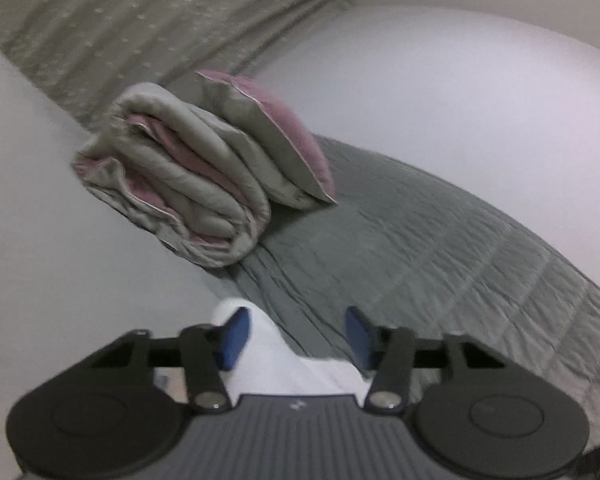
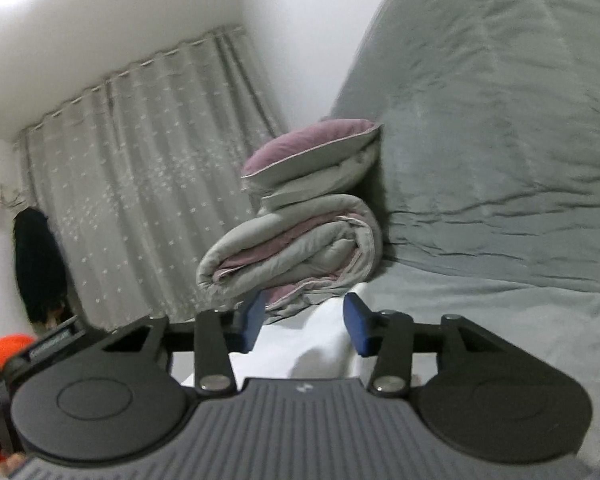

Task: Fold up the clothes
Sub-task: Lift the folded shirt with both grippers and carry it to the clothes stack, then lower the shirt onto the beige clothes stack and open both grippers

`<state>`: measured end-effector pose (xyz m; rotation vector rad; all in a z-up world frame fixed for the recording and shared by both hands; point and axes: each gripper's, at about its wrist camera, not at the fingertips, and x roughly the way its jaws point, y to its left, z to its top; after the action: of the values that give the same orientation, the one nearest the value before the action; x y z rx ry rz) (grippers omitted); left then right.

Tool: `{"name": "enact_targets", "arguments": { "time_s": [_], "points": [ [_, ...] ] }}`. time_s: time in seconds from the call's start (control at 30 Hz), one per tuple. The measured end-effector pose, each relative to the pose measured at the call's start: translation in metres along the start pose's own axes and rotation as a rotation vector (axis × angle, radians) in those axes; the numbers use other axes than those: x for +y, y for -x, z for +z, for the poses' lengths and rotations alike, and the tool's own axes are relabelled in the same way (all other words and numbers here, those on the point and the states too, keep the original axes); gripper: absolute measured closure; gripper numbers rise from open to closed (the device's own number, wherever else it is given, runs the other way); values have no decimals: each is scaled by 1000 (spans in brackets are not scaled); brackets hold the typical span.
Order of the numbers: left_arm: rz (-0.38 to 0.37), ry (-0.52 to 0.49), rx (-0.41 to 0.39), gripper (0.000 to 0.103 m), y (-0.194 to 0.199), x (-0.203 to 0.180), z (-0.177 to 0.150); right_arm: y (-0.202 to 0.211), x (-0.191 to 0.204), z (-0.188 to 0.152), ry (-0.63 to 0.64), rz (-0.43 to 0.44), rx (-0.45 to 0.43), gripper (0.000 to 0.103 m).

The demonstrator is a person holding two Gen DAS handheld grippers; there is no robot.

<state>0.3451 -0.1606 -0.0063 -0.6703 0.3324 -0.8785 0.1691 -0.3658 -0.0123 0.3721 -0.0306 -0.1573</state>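
Observation:
A white garment (image 1: 284, 360) runs back between the blue pads of my left gripper (image 1: 296, 320). It laps over the left pad and fills the gap at the pads' roots, while the right pad's tip stands clear of it. In the right wrist view the same white garment (image 2: 300, 336) spans the whole gap of my right gripper (image 2: 304, 316), touching both pads. Both grippers point level over a grey quilted bedspread (image 1: 420, 248), and both views are strongly rolled. Most of the garment is hidden under the gripper bodies.
A folded grey-and-mauve quilt (image 1: 180, 176) with a mauve pillow (image 1: 276, 136) against it sits on the bed ahead, also seen as quilt (image 2: 292, 248) and pillow (image 2: 312, 148). Behind hang a dotted grey curtain (image 2: 140, 180) and dark clothing (image 2: 38, 264). An orange object (image 2: 8, 346) lies at the left edge.

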Motion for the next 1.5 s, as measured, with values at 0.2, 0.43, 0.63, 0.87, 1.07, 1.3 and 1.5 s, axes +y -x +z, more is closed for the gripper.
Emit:
{"name": "enact_targets", "arguments": {
  "time_s": [0.2, 0.43, 0.63, 0.87, 1.07, 1.3, 1.5],
  "points": [
    [1, -33, 80, 64, -9, 3, -8, -16, -2, -3, 38, -12, 52, 58],
    [30, -29, 145, 80, -13, 10, -11, -30, -5, -8, 31, -106, 236, 59],
    [38, -30, 150, 79, -12, 8, -8, -27, -2, -12, 33, -120, 246, 59],
    [87, -89, 168, 48, -7, -17, 1, -17, 15, -4, 81, -121, 190, 53],
    [164, -142, 223, 25, -3, -37, 11, -9, 17, 13, 42, -151, 209, 45],
    [266, -210, 308, 12, 18, -68, 14, 10, 23, 36, -20, -147, 236, 19],
    [358, -263, 407, 8, 45, -90, 18, 25, 41, 45, 85, -224, 268, 10]
  ]
}}
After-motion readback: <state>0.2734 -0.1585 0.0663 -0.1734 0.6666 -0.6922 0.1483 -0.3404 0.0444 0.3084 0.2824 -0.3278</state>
